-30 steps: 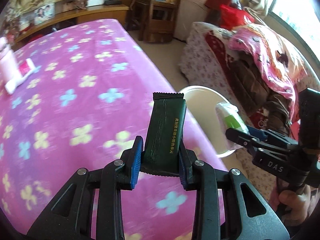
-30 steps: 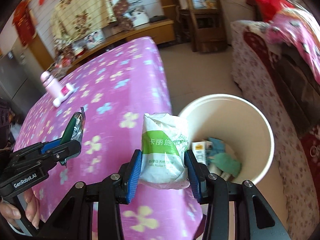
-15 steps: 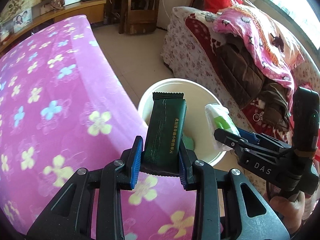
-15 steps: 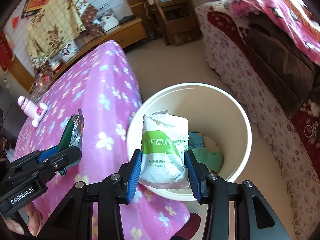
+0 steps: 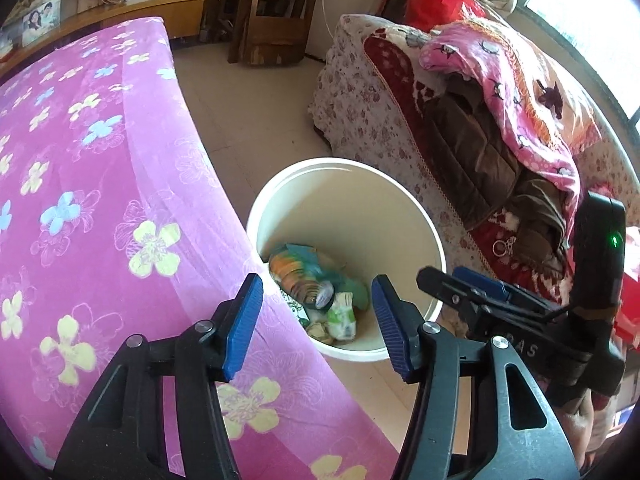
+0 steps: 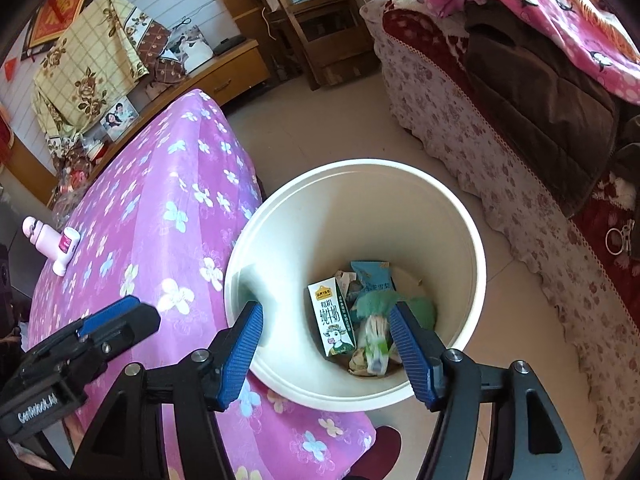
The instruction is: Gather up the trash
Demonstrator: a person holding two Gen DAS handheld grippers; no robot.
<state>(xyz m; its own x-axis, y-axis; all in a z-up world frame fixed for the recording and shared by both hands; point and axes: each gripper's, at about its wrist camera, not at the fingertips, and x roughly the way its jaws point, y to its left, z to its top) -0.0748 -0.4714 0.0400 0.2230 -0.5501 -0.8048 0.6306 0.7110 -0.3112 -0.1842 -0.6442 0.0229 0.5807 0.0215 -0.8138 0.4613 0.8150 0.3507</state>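
White plastic forms the round bin (image 6: 476, 240) standing on the tiled floor (image 5: 248, 92), hard against the edge of the bed with the pink flowered cover (image 5: 100, 184). At its bottom lies the trash (image 6: 360, 316): a milk carton (image 6: 331, 322) with green print, a pale blue packet (image 6: 372, 278), something green and crumpled, and a blurred white-and-green pack (too smeared to read). From the left wrist view the same heap (image 5: 320, 292) shows as a jumble of orange, green and white wrappers.

Both tools hang over the bin's mouth, pointing steeply down. The left gripper (image 5: 316, 324) has its blue pads spread and opening wider, with nothing between them. The right gripper (image 6: 326, 356) is the same: pads apart, opening, empty, the trash seen far below through the gap. Each tool shows in the other's view, at the side, and a hand (image 5: 580, 420) is partly visible under the right one.

Farther off, a pink bottle (image 6: 36, 232) and a small white-and-pink tube (image 6: 64, 250) lie on the bed. A sofa (image 5: 400, 92) with a floral cover carries a pink blanket (image 5: 500, 80) and brown bedding.
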